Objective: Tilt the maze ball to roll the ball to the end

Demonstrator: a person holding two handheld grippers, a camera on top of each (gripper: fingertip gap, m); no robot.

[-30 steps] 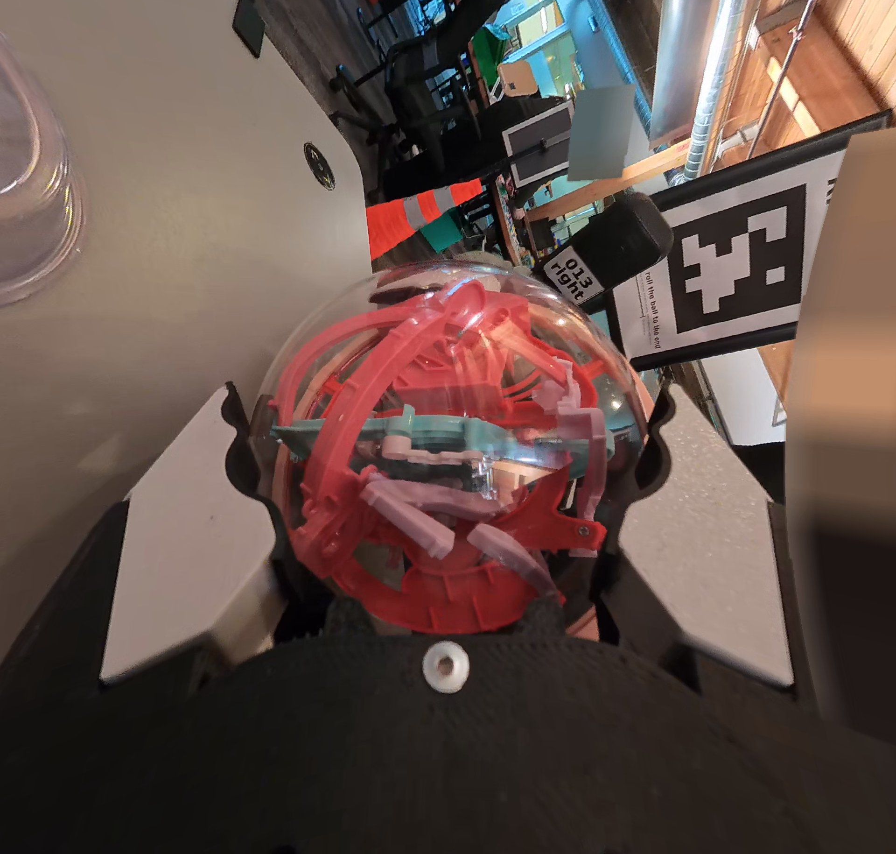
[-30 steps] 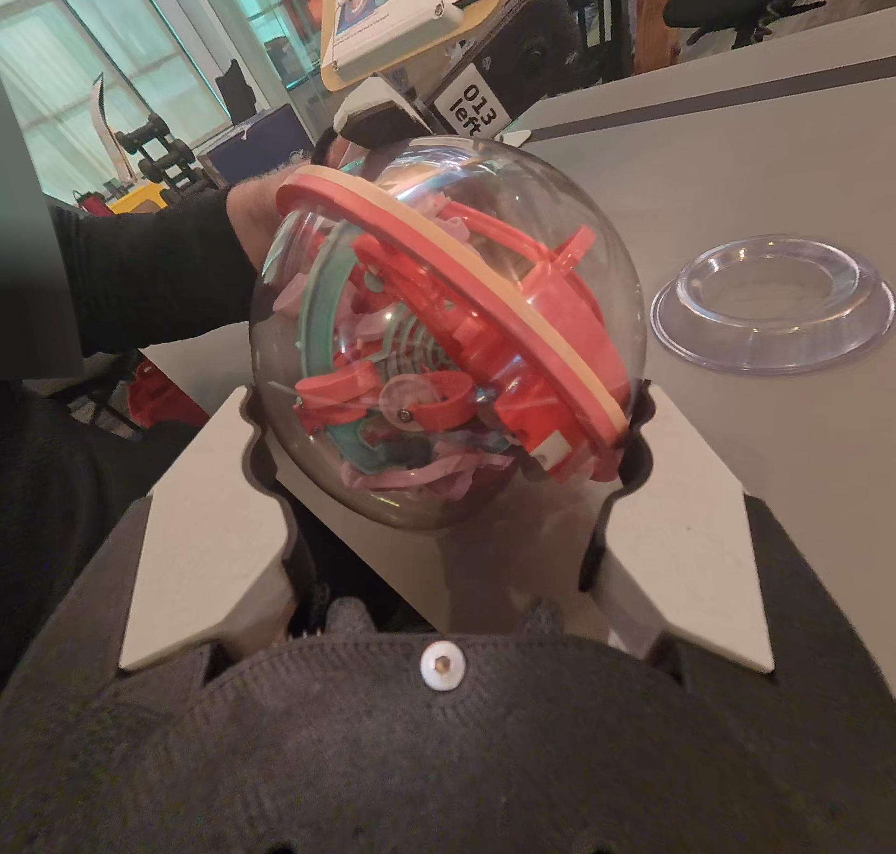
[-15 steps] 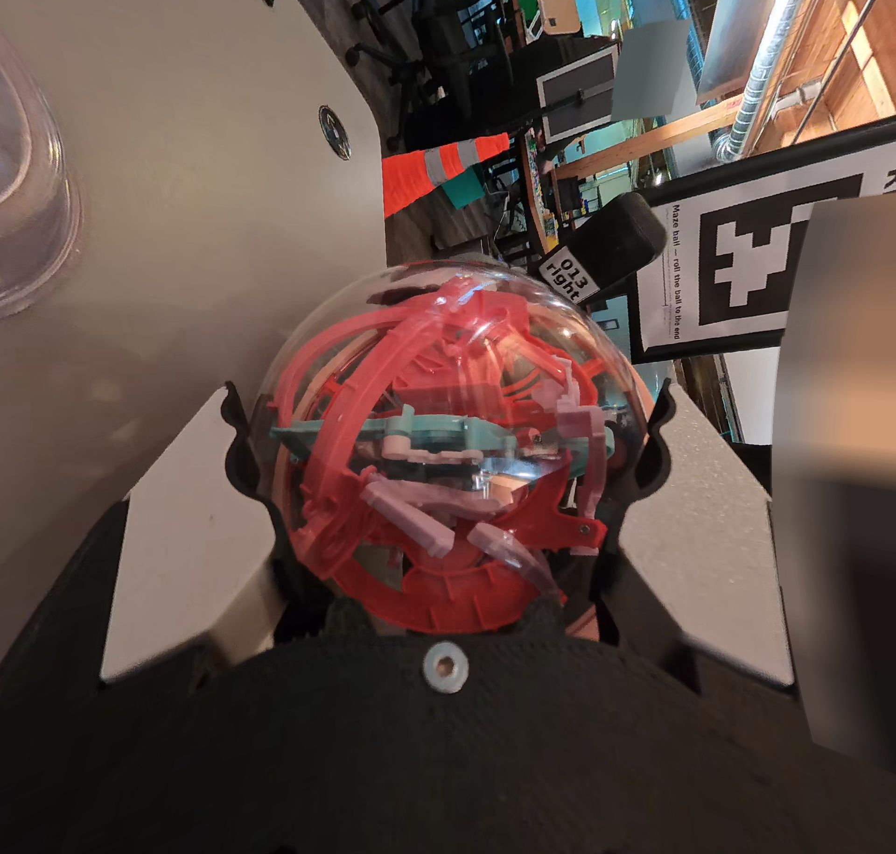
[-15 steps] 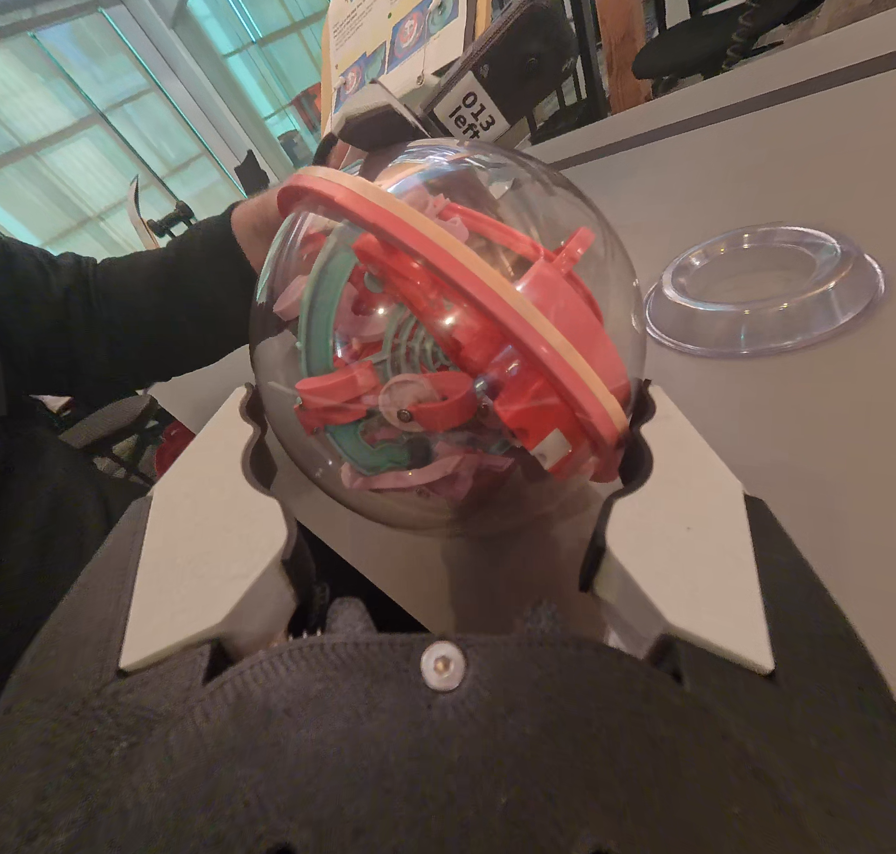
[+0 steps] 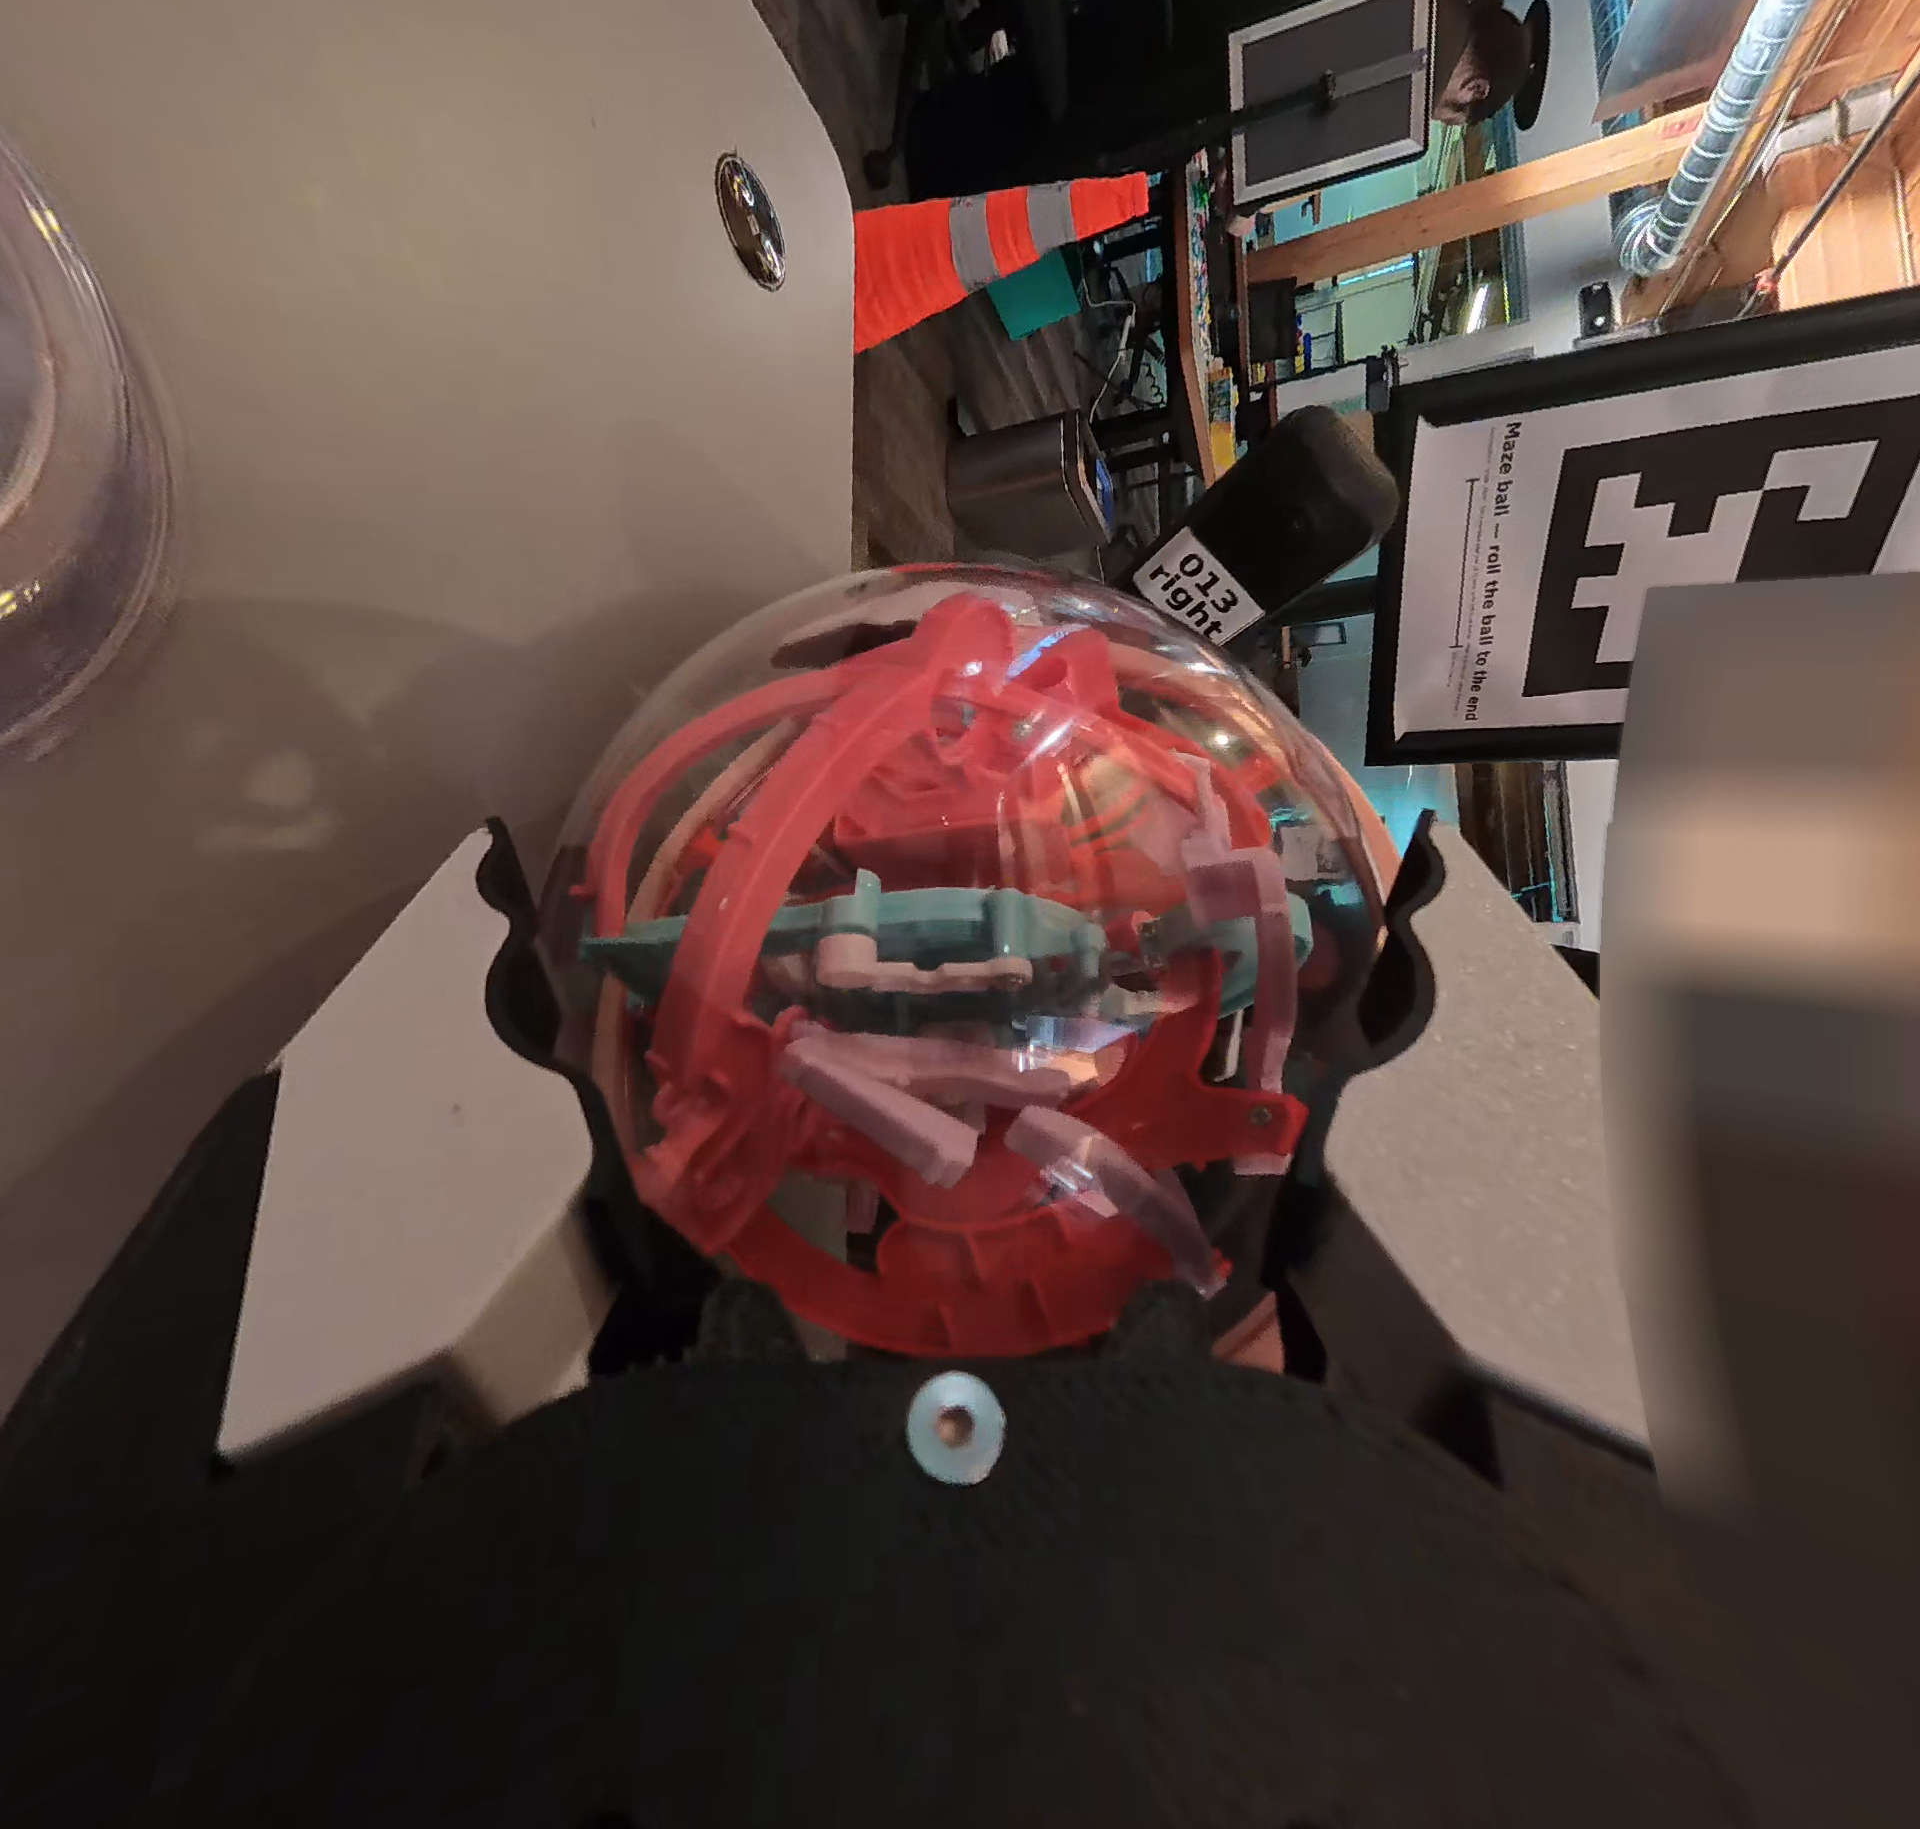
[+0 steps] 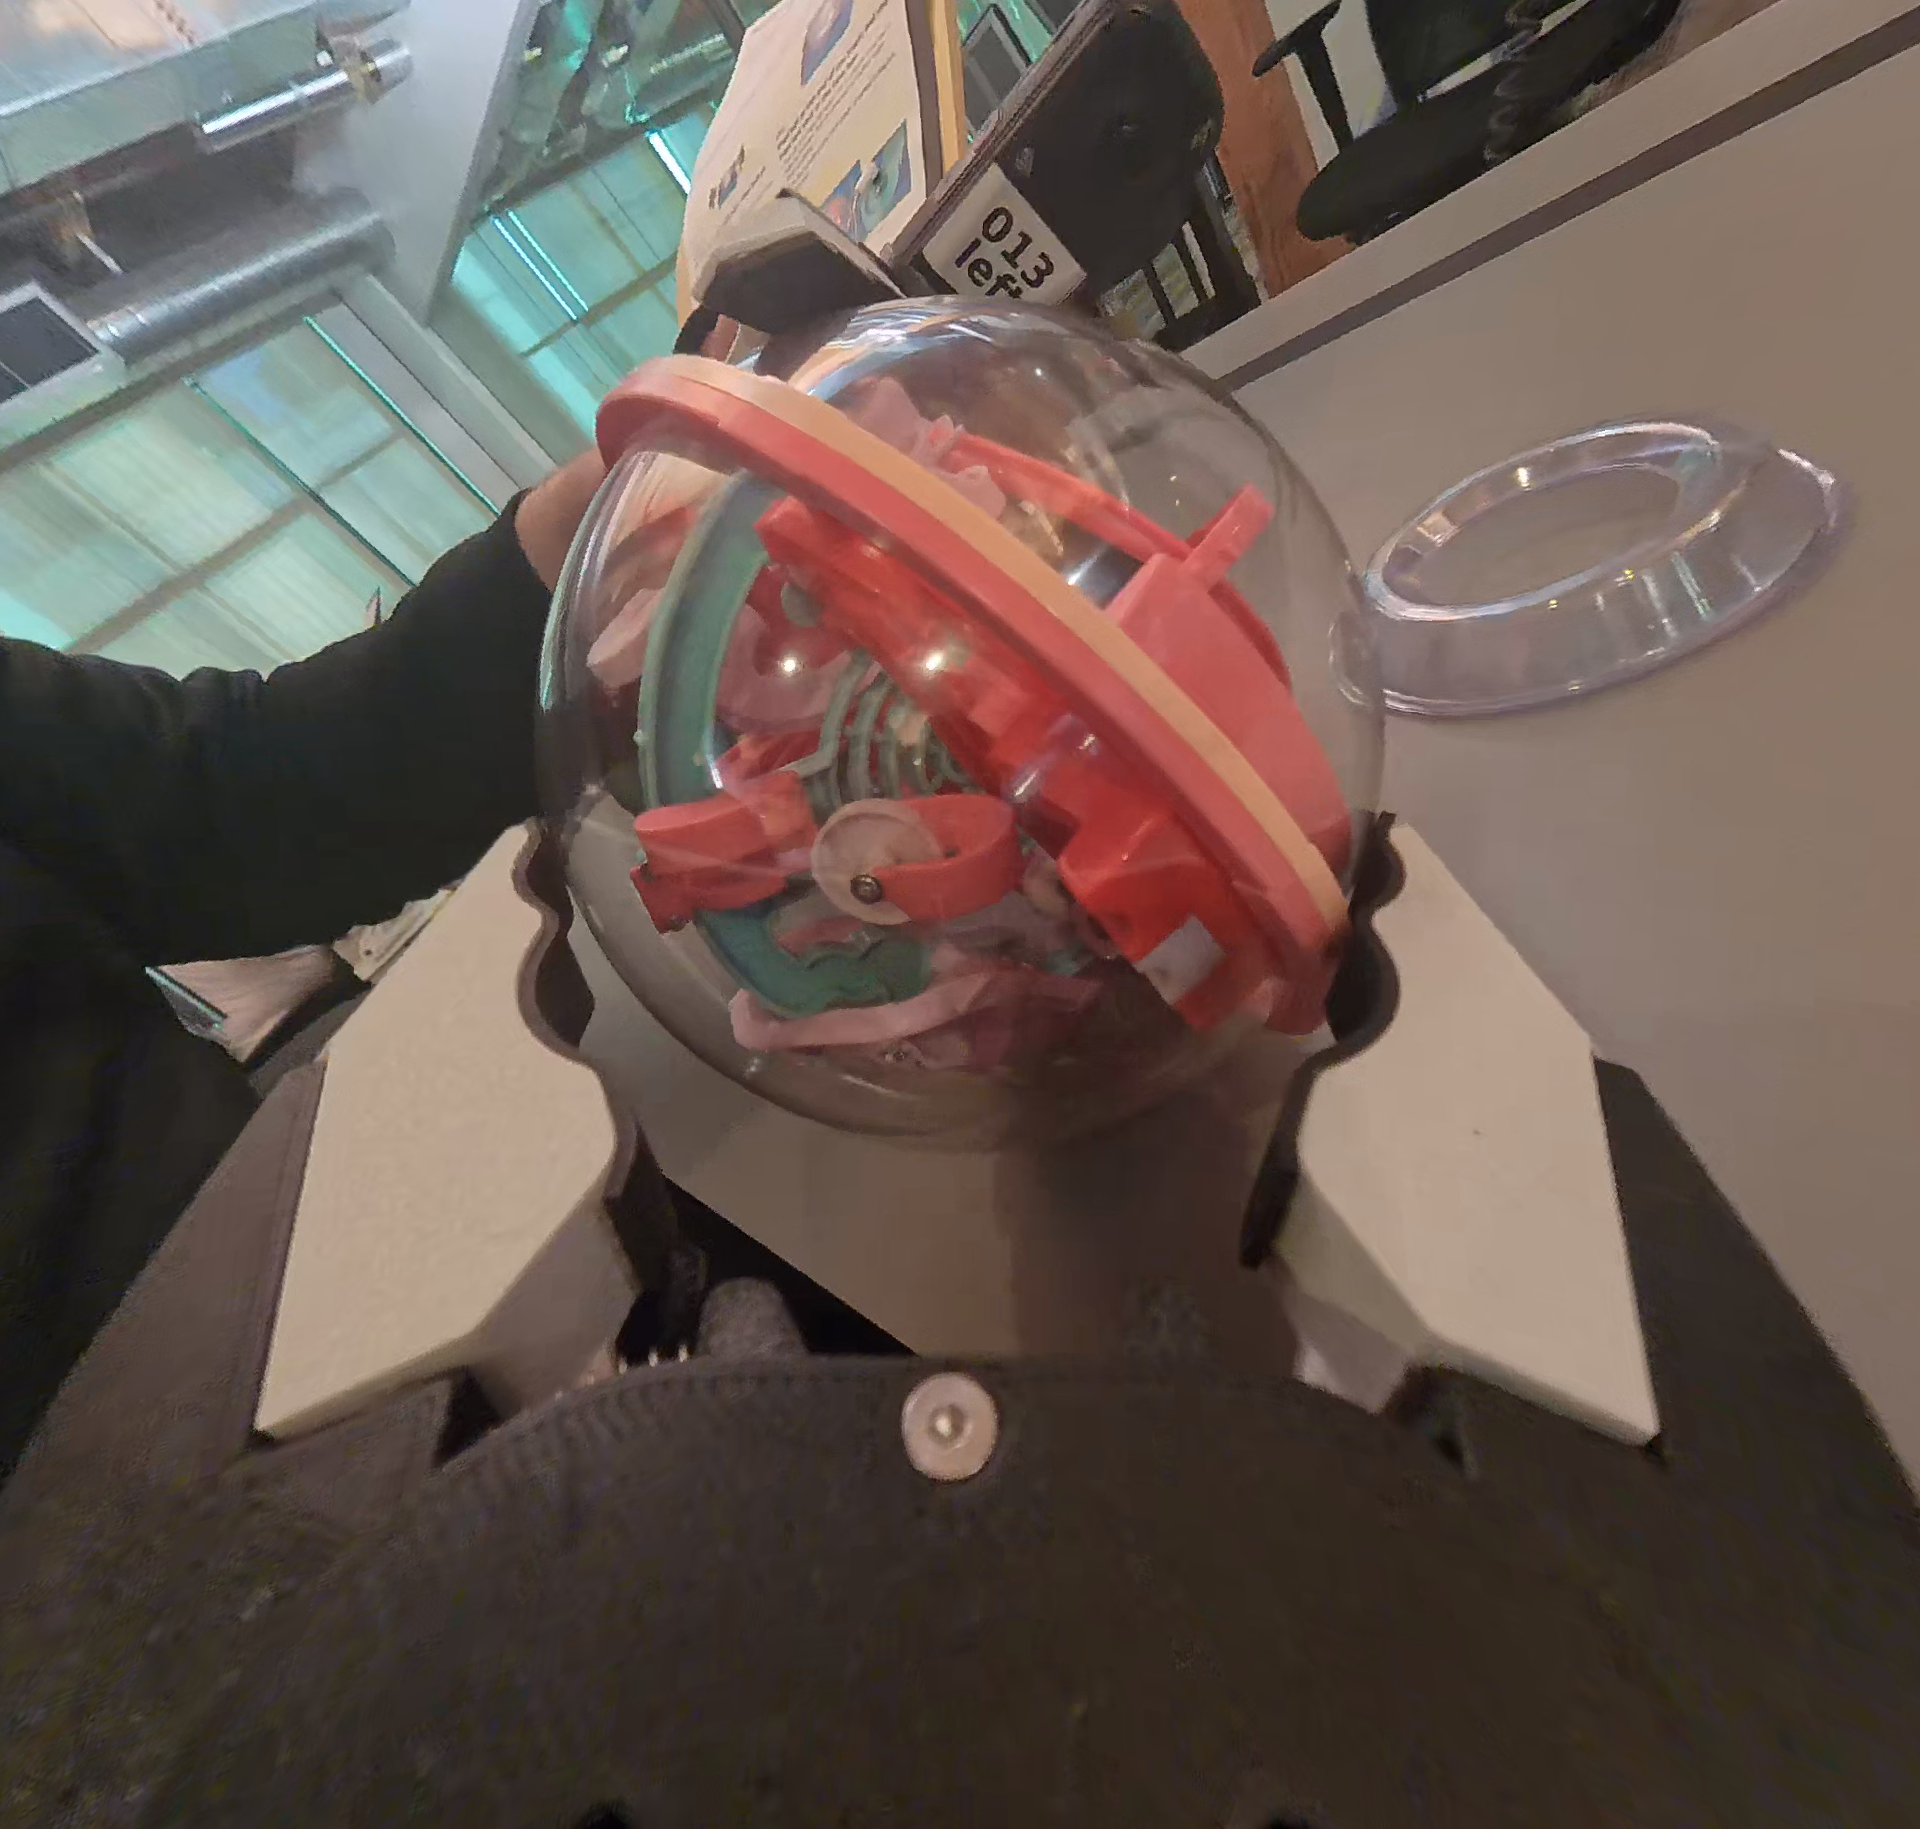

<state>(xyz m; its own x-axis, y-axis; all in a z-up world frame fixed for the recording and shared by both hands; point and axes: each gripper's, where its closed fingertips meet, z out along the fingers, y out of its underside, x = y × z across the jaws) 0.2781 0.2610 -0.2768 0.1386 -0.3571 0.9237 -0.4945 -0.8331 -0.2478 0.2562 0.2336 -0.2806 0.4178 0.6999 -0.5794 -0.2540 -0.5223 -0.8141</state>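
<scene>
The maze ball point(image 6: 956, 719), a clear sphere with red and teal tracks, is held off the grey tabletop point(image 6: 1662, 896), clamped between both the left hand-held gripper point(image 5: 961, 948) and the right hand-held gripper point(image 6: 956, 938). Tilting appears underway; the small inner ball isn't discernible, so the next move calls for slow, coordinated rotation. A clear stand point(image 6: 1600, 574) lies to the right.

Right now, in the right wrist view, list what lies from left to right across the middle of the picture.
Black sleeve → maze ball, clamped between the fingers of the right hand-held gripper → clear plastic stand lying on the grey table.
</scene>
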